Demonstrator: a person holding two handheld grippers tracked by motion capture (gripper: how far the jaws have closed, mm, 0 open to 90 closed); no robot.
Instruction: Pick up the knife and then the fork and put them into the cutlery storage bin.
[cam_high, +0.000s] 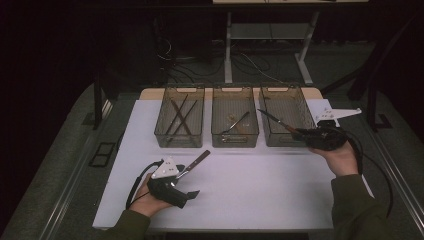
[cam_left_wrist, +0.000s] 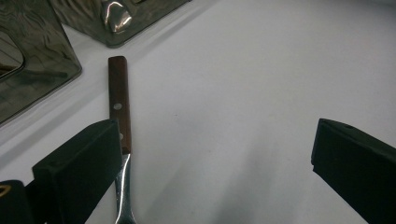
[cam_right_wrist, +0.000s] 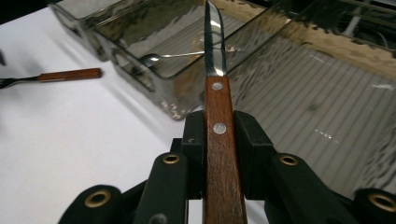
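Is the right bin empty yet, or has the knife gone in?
Empty: the right bin shows bare floor; the knife is clamped in the right gripper above it.

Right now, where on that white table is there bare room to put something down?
The white table is bare between the left hand-held gripper and the right hand-held gripper, below the three bins. It is crowded around the fork.
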